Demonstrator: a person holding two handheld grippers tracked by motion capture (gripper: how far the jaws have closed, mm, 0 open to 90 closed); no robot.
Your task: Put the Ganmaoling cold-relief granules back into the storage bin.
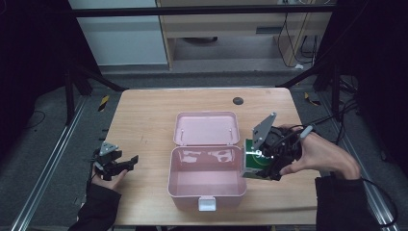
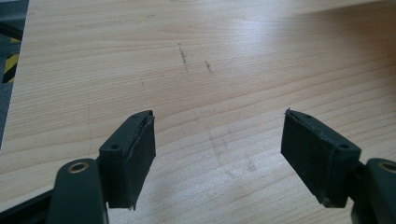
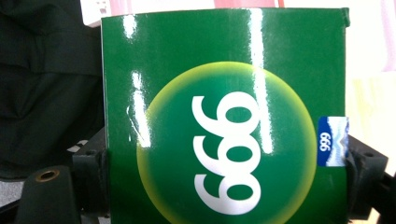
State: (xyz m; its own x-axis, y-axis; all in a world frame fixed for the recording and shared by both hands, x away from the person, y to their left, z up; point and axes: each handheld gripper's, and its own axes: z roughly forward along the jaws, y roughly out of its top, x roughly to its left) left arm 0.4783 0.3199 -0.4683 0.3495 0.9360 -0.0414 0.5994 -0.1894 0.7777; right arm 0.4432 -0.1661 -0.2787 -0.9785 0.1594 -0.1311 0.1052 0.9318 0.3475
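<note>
We've got the right gripper (image 1: 263,161) clamped on the green box (image 1: 253,161), jaws pressing its two sides, holding it just at the right rim of the open pink case (image 1: 207,190) in the table's (image 1: 144,115) middle. Our left gripper (image 1: 126,162) rests near the left edge, jaws wide apart over bare wood.

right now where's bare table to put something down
Bare wood lies left of the open pink plastic box, between it and the left tool, and behind its lid toward the far edge. It is crowded to the box's right, where the right tool holds the green carton.
</note>
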